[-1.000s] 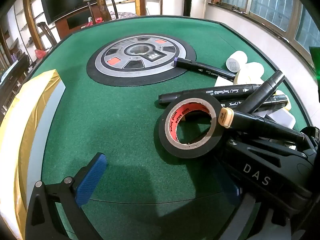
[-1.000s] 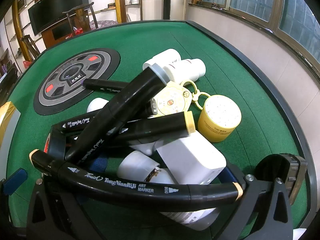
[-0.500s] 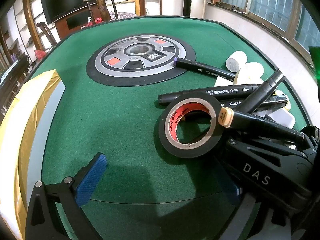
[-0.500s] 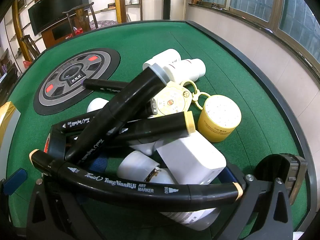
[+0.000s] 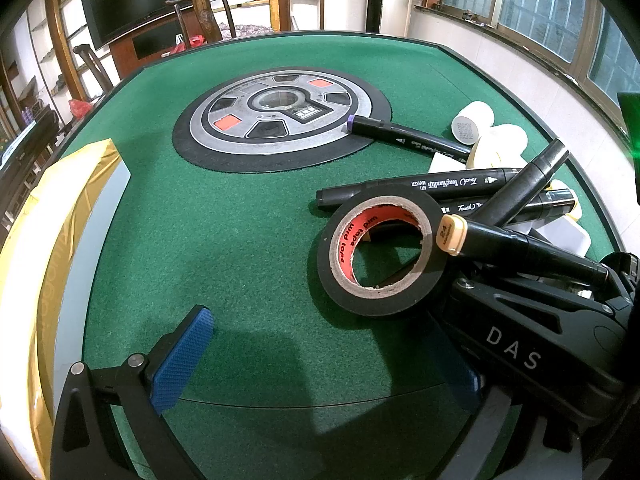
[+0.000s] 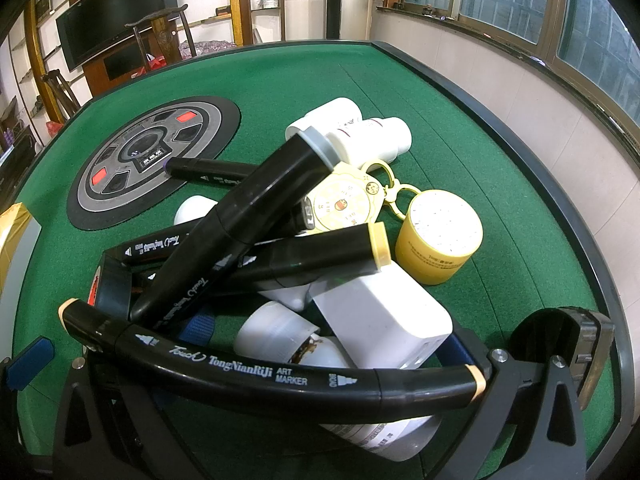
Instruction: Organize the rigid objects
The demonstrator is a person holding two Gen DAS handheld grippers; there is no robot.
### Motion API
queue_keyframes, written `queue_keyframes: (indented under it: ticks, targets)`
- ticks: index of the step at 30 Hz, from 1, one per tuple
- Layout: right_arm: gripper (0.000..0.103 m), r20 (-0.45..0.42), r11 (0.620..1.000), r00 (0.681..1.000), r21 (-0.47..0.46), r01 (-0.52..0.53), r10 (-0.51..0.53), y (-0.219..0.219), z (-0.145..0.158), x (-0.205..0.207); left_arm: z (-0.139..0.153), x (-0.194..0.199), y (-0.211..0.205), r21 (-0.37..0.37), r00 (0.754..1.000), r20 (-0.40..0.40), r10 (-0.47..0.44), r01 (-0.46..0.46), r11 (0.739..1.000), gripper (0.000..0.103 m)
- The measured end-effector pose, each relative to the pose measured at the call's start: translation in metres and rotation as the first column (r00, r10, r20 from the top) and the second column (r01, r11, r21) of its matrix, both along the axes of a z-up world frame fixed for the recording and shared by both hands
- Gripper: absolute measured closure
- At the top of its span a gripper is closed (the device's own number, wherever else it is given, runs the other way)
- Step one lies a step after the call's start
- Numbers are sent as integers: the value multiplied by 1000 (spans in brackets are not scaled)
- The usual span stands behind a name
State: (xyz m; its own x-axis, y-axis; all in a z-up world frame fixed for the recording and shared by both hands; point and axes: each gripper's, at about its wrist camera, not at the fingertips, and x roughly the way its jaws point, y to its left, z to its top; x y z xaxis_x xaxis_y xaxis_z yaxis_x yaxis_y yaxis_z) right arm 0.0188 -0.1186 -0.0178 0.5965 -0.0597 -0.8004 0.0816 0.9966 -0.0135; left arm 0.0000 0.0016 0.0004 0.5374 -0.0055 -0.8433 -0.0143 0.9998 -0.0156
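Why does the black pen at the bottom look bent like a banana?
Right wrist view: the fisheye lens curves the art marker lying across the right tool; it is really straight. Left wrist view: the green table bulges likewise, and the tape roll casts a soft shadow.

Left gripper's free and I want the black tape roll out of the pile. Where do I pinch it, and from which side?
Pinch the tape roll across its near-left rim, one finger through the open hole and one outside on the felt. Come from the left gripper's own side: that arc is bare, while the far-right rim carries the beige-capped marker and other markers cross behind it. The roll sits slightly propped, so lifting should shed the marker.
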Motion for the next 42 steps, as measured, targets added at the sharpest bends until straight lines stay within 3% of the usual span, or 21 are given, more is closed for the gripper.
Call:
queue_keyframes:
  ticks: [42]
  targets:
    - [1,1,1000,1000,0,-3,3,1,-1,1,0,-1,-3,1,1000,0,-15,15,1000,0]
